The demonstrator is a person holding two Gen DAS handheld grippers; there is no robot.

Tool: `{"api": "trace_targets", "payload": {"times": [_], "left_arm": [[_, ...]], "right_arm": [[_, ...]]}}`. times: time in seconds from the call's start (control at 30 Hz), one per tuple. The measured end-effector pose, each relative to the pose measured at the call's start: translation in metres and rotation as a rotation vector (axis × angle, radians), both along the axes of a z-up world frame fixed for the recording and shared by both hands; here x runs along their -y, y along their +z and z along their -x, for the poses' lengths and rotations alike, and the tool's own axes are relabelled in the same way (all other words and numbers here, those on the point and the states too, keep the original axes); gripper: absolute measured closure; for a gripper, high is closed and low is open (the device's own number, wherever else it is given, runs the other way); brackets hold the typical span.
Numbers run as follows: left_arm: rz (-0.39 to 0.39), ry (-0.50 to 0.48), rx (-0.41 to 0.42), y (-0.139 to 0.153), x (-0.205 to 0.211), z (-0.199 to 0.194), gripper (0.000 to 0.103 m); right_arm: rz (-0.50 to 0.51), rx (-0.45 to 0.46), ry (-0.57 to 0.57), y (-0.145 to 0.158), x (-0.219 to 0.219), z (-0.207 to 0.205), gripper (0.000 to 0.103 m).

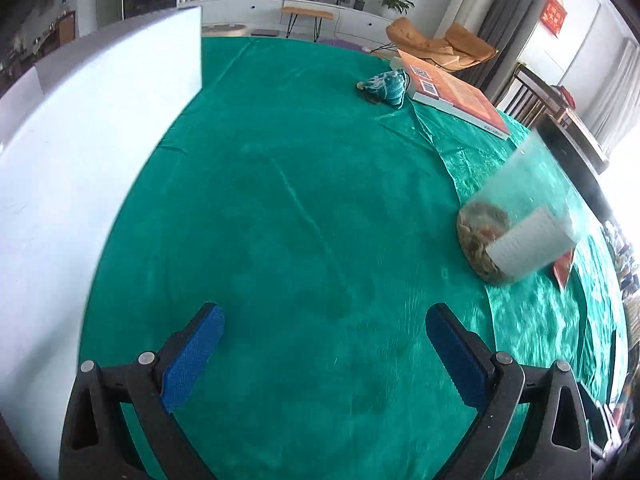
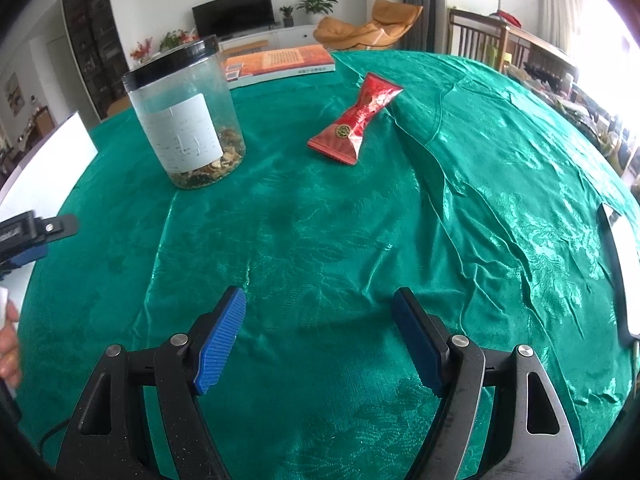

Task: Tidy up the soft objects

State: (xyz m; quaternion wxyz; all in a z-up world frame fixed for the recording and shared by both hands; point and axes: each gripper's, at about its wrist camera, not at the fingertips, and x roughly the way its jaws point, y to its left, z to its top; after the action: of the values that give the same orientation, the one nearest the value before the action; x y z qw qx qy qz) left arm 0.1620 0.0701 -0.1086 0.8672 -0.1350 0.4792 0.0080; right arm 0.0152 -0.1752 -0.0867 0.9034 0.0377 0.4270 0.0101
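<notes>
A teal patterned soft pouch point(image 1: 386, 86) lies at the far side of the green tablecloth, against an orange book point(image 1: 452, 92). A red foil packet point(image 2: 356, 120), pinched at its middle, lies flat on the cloth ahead of my right gripper point(image 2: 319, 294), well out of its reach. That gripper hangs open over bare cloth with nothing between its blue pads. My left gripper point(image 1: 325, 312) is also open and empty above bare cloth, far short of the pouch. The left wrist view is motion-blurred.
A clear jar point(image 2: 188, 116) with a black lid, a white label and dried bits inside stands left of the packet. A white box point(image 1: 100, 120) fills the table's left side. The orange book point(image 2: 280, 62) lies behind the jar. A hand point(image 2: 8, 344) shows at the left edge.
</notes>
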Motion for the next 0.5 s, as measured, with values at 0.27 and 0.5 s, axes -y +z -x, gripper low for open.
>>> {"api": "trace_targets", "payload": {"times": [0.27,0.5], "left_arm": [[-0.220,-0.136,0.065,-0.008,0.020,-0.094,0.000],[-0.203,-0.154,0.069,-0.007,0.021,-0.170,0.000]], "right_arm": [[-0.049,0.000,-0.002,0.000,0.005,-0.001,0.022],[-0.069,0.004,0.008,-0.001,0.004,-0.004,0.017]]}}
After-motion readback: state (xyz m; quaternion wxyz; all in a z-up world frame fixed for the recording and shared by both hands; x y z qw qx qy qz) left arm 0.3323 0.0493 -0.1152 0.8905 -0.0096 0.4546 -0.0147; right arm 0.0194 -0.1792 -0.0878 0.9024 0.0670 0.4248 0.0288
